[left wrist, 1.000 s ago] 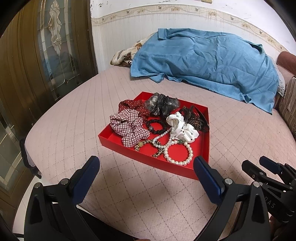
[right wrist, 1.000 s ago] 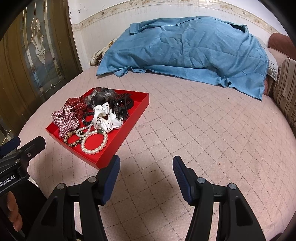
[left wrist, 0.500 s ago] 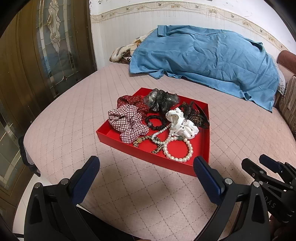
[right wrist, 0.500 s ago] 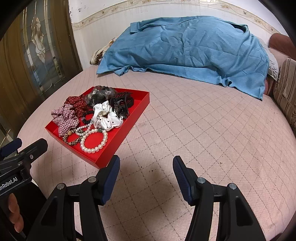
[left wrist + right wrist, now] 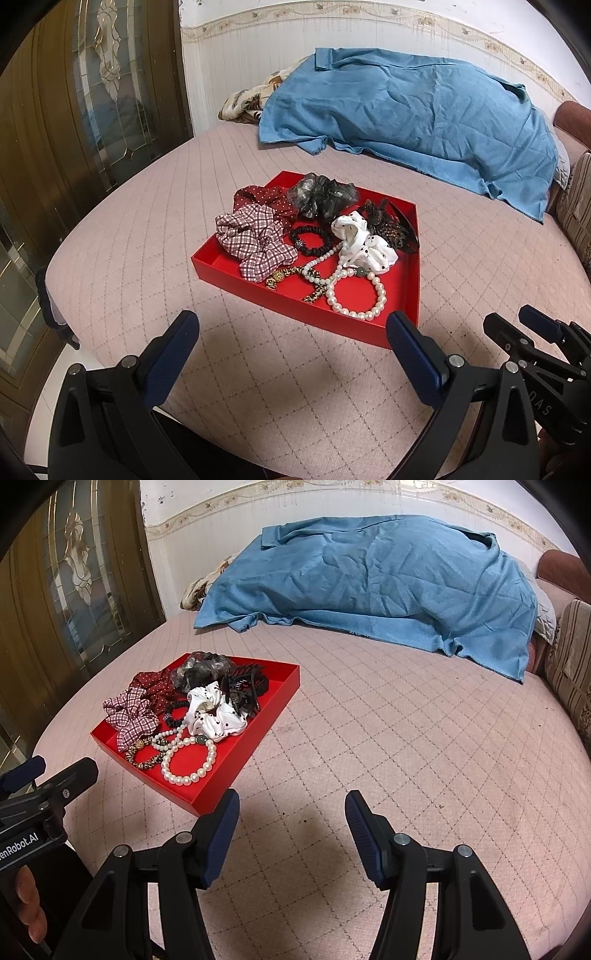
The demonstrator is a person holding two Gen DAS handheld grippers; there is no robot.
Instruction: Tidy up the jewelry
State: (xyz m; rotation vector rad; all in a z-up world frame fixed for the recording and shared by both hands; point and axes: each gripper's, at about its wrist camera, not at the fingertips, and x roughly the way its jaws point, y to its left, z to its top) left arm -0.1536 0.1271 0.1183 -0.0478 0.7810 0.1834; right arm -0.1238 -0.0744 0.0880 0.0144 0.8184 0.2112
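Red tray [image 5: 402,295] is sitting just ahead of both wide-open, empty grippers [image 5: 291,345] [image 5: 291,825], probably keeping the heaped jewelry [image 5: 356,291] reachable.

Whatever lay under the blue cloth [image 5: 413,122] at twelve o'clock on the bed was covered, only a patterned fabric edge [image 5: 243,105] poking out at its eleven o'clock side. In the red tray [image 5: 332,314], the black hair claw [image 5: 391,225] was half buried behind the white dotted scrunchie [image 5: 365,243], its shape unclear. The striped cushion [image 5: 569,657] at three o'clock was cut by the frame edge
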